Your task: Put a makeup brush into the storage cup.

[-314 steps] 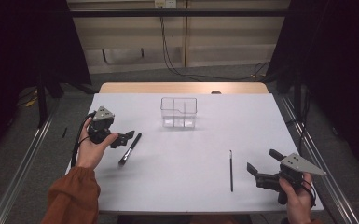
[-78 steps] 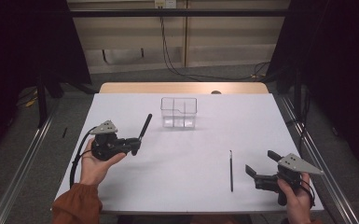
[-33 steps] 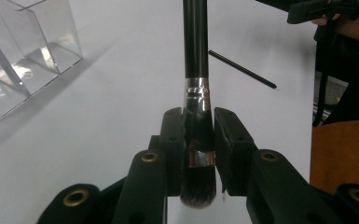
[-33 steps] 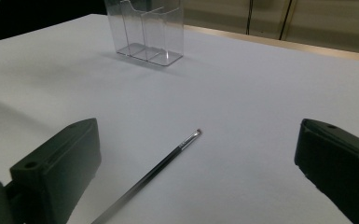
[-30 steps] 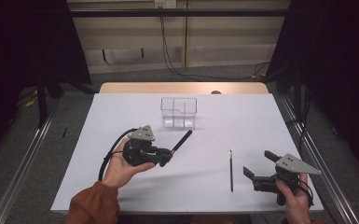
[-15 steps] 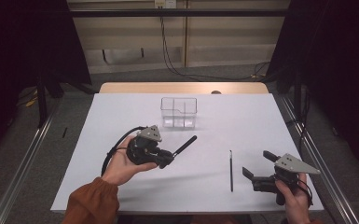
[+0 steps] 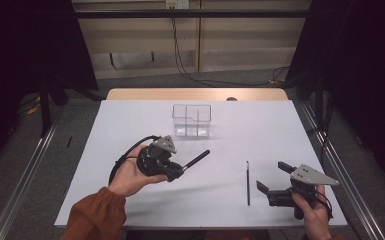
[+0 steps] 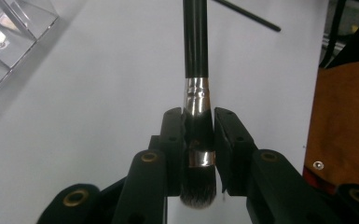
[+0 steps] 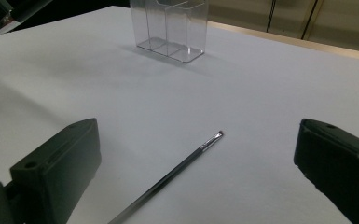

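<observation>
We are gripping a thick makeup brush (image 8: 196,84) by its metal collar in our left gripper (image 7: 172,172), jaws clenched, handle aiming at the clear organizer (image 7: 192,120) beyond. Our right gripper (image 9: 196,177) is resting open around a thin brush (image 7: 248,182). The smooth collar may be slipping or swivelling, so the handle could knock the organizer's rim.

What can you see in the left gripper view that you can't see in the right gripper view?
The left gripper view looks along the left gripper, whose jaws are shut on a makeup brush by its silver band, bristles toward the camera. The right gripper view looks along the right gripper, jaws wide open and holding nothing, with cables along the far wall. Both share the white table, the clear organizer box and the thin brush lying flat on the table.
</observation>
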`<state>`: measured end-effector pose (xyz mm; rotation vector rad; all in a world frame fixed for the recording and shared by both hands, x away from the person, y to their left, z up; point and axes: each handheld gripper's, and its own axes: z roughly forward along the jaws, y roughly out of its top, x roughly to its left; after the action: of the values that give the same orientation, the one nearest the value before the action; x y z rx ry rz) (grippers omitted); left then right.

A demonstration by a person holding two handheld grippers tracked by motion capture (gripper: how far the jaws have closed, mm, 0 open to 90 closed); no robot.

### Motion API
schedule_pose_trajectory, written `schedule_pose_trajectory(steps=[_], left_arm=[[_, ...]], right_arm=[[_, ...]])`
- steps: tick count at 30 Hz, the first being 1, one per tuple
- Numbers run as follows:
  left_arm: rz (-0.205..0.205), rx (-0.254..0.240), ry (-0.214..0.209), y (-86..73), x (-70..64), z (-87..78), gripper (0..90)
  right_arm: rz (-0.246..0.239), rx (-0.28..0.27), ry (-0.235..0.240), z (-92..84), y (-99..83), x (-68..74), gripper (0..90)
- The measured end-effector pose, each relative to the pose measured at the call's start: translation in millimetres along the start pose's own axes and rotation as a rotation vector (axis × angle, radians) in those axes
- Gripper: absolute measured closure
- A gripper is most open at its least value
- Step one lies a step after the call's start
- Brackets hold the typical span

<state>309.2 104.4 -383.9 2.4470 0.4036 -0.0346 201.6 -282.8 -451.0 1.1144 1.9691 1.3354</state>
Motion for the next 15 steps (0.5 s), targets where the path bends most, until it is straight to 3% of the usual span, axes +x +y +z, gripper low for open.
schedule_pose_trajectory(steps=[5, 15], left_arm=[[0.020, 0.046, -0.001, 2.0, -3.5, 4.5, 74.3], [0.023, 0.073, -0.009, 4.8, -5.1, 3.6, 74.3]], right_arm=[[-0.025, 0.003, 0.034, 1.5, 3.3, 1.9, 0.1], [-0.052, -0.005, 0.097, 6.9, 15.5, 5.0, 0.1]])
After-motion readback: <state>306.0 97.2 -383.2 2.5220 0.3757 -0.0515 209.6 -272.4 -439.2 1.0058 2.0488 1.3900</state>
